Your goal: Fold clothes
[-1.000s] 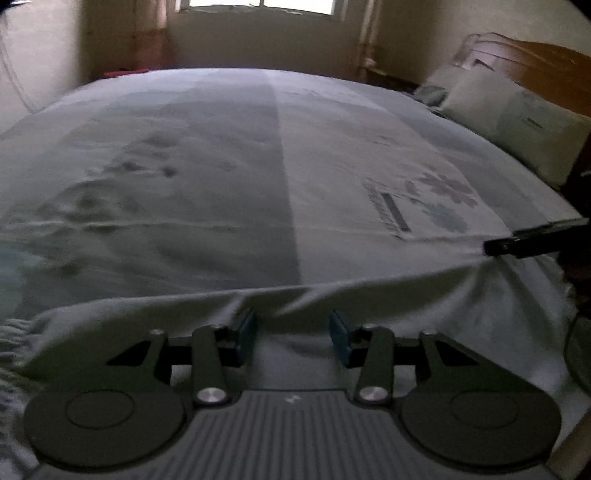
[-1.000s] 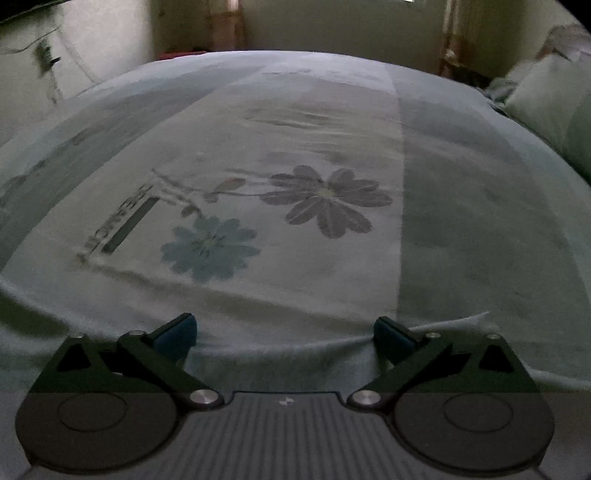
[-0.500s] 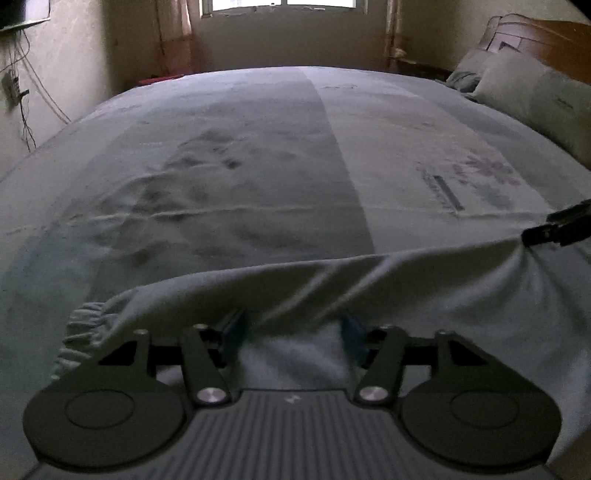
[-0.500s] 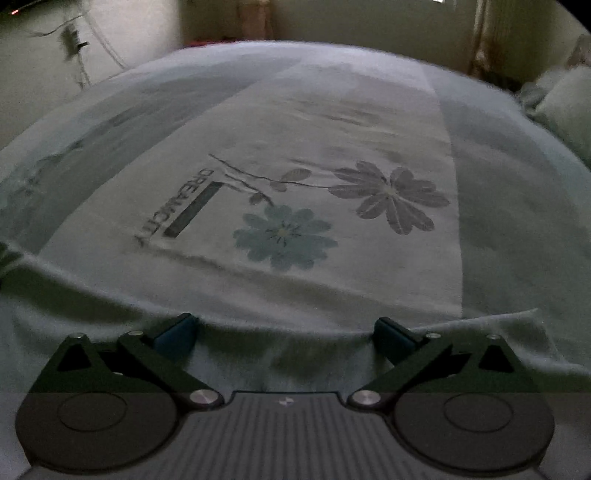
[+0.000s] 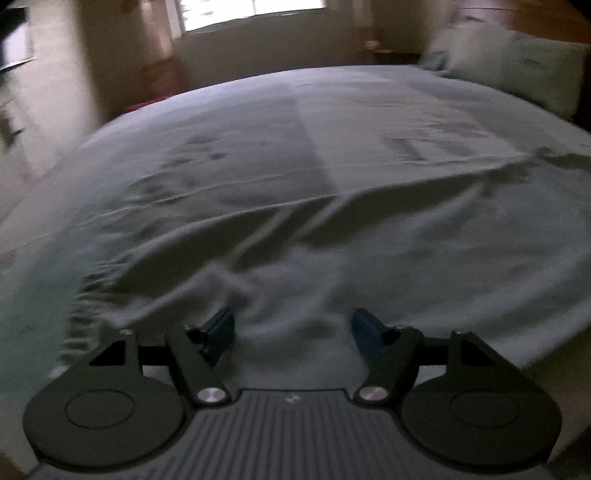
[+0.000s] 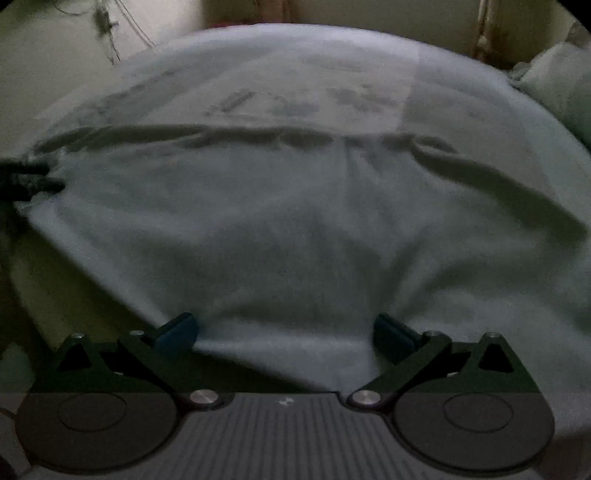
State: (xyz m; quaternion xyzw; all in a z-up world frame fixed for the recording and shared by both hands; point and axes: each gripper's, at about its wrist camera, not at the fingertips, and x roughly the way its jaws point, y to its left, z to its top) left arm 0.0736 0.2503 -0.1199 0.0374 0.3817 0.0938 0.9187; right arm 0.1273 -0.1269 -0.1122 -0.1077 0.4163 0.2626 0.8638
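Dim bedroom, with a window (image 5: 255, 11) at the far wall and pillows (image 5: 517, 70) at the head of the bed (image 5: 258, 140). Across its flower-printed sheet lies the pale garment (image 5: 369, 240), rumpled, nothing resting on it. Left gripper (image 5: 293, 328) has just been opening, its jaws apart with cloth lying loose between them. Right gripper (image 6: 284, 330) stands wide over the garment's near edge

The left gripper (image 5: 291, 332) points down, and its jaws have just been opening, with cloth loose between them. The right gripper (image 6: 286, 332) points down too, its jaws wide apart.
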